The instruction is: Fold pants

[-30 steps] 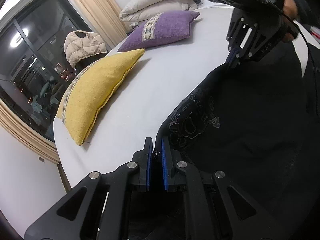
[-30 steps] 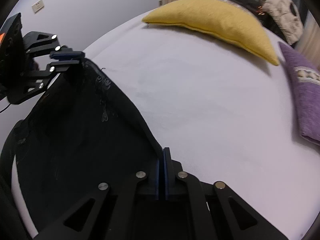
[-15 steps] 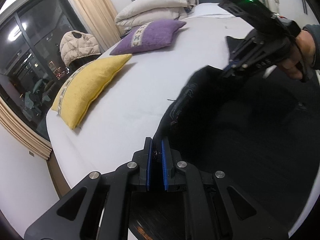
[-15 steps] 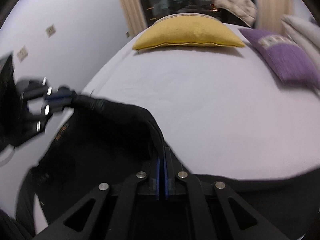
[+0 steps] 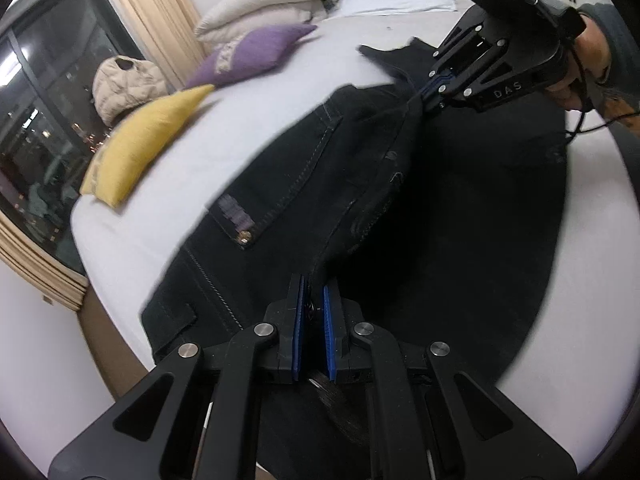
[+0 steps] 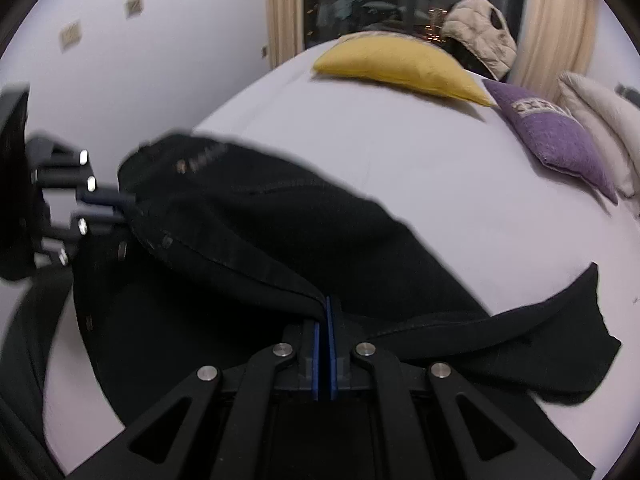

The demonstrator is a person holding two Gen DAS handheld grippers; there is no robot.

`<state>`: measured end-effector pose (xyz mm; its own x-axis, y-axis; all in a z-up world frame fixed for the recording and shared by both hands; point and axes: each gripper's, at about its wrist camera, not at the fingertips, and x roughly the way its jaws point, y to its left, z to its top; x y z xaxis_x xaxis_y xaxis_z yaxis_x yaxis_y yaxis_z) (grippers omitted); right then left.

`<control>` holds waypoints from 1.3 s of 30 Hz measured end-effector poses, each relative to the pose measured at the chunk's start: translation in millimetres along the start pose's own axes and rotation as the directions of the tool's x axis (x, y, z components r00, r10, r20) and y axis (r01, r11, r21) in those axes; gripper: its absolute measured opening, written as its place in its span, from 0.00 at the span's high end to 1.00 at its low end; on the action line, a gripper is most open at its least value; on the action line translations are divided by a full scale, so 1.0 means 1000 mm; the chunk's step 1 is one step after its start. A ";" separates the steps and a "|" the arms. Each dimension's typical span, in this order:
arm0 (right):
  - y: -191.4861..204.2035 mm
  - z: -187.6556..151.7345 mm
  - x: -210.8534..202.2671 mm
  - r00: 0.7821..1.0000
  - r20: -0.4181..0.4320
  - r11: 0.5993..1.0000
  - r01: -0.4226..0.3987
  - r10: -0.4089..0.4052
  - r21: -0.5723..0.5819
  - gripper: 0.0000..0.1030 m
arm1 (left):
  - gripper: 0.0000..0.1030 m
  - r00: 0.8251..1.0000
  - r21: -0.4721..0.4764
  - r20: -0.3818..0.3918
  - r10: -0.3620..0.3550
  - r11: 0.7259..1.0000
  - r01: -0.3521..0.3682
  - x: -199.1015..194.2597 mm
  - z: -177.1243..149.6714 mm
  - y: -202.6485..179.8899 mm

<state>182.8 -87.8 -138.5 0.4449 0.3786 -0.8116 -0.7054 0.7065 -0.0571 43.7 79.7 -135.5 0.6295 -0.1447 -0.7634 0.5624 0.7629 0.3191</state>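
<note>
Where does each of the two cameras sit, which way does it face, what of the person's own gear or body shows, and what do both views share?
Left wrist: on the left gripper, looking down its fingers across the bed toward pillows and window; shows the right gripper and the hand holding it.
Right wrist: on the right gripper, looking across the bed toward window and wall; shows the left gripper at left.
Shared: black pants pinched by both, yellow pillow, purple pillow.
</note>
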 end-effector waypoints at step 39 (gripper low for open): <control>0.136 -0.136 -0.027 0.933 -0.016 0.859 0.325 -0.360 -0.395 0.96 | 0.93 0.998 0.143 -0.060 0.015 0.990 -0.006 -0.023 -0.060 -0.092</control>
<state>0.1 -83.4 -203.5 0.6605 0.0893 -0.7455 -0.6791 0.4944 -0.5425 -54.3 50.8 -180.9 0.6043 -0.0957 -0.7910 0.6294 0.6660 0.4003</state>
